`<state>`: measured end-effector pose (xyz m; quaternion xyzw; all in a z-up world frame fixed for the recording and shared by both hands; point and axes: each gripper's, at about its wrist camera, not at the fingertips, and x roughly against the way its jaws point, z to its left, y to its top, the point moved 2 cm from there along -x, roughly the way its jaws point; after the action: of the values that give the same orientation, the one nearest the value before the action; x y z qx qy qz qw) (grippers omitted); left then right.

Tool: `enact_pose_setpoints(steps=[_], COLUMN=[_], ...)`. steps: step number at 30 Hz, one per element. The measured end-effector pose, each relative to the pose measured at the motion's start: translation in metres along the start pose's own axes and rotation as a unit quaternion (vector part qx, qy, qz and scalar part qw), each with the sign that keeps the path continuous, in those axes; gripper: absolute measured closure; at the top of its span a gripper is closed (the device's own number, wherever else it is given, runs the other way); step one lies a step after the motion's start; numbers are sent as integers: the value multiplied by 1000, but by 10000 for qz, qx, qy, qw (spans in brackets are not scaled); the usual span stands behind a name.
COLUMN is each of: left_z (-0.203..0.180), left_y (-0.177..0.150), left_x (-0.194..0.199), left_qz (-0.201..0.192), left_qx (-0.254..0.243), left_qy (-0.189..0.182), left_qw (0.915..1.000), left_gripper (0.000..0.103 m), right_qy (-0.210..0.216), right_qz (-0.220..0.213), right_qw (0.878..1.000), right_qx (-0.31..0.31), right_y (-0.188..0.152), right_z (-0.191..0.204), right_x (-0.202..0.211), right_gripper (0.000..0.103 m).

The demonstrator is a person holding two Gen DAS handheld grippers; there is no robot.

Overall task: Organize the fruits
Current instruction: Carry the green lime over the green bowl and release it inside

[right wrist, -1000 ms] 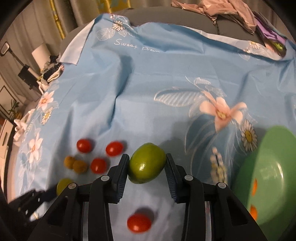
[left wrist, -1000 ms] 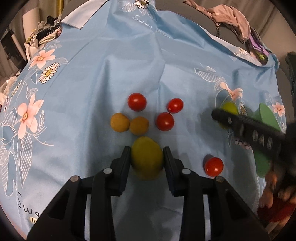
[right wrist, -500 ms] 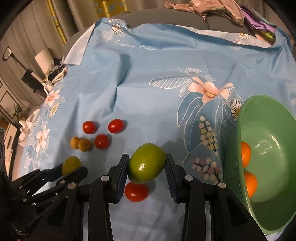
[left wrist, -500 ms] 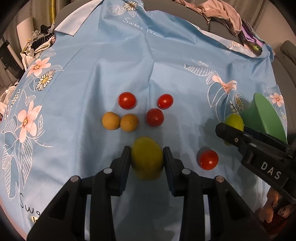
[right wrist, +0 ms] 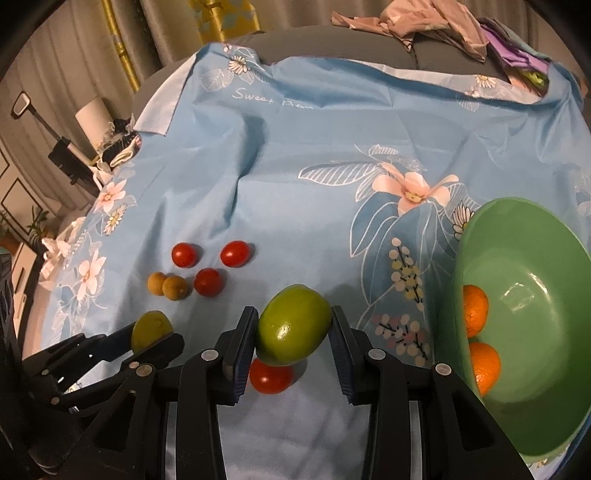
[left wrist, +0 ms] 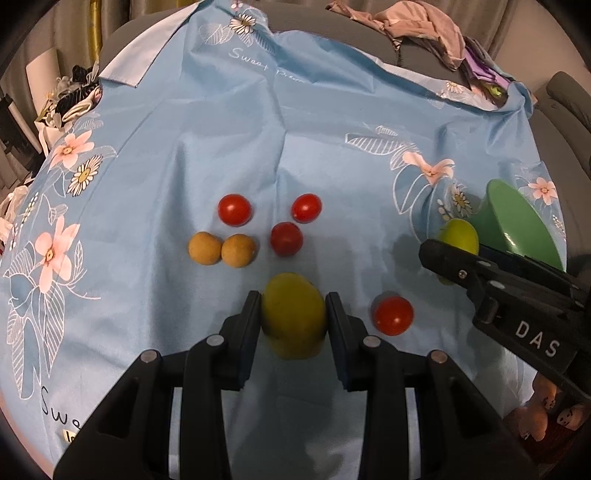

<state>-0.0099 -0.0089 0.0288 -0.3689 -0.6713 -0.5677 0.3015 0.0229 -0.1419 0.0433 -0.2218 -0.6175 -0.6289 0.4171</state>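
- Cloth (left wrist: 229, 122), pale blue with flower prints, covered the whole work surface and carried every loose fruit; its soft folds probably kept the round pieces from rolling.
- Green bowl (right wrist: 546, 332) stood at the right edge of the cloth and already held 2 oranges (right wrist: 476, 312), so it was likely the collecting place for the fruit.
- Right gripper (right wrist: 293, 328) was clamped on a green fruit (right wrist: 293, 325), its pads pressing both sides; held clear of the cloth and near the bowl's rim, it looked ready to go in.
- Left gripper (left wrist: 291, 321) was likewise closed on a yellow-green fruit (left wrist: 293, 319), gripped across its middle, farther from the bowl.
- The right gripper lay between the left one and the bowl, so both heading there together could collide; one at a time seemed wiser.
- 4 cherry tomatoes lay loose: 3 in a cluster (left wrist: 286, 238) ahead of the left gripper, and 1 tomato (right wrist: 271, 376) directly beneath the right gripper's fruit.
- 2 small tan fruits (left wrist: 221, 249) sat touching each other just beside the tomato cluster, clear of both grippers.
- Crumpled clothes (left wrist: 417, 26) lay beyond the cloth's far edge, well away from the work.
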Motion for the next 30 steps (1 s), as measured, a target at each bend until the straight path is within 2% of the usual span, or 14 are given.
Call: enact_pose_setpoints(steps=[12, 20, 27, 30], left_z=[-28, -73, -119, -138], left_y=[21, 41, 53, 57], left_x=[25, 34, 28, 24], left_qz=[-387, -656, -687, -702], left_qx=[-73, -317, -620, -758], left_qy=[-223, -503, -750, -848], left_qw=[9990, 9961, 9929, 9910], left_gripper=[68, 68, 68, 68], right_qy=[-7, -269, -346, -517], right_qz=[-483, -924, -1135, -1221], right_qw=[9988, 9945, 9894, 9861], right_qx=[-96, -416, -838, -1003], right_y=[10, 17, 18, 17], right_z=[-10, -44, -83, -100], right_x=[33, 65, 83, 90], right_gripper=[63, 63, 63, 63])
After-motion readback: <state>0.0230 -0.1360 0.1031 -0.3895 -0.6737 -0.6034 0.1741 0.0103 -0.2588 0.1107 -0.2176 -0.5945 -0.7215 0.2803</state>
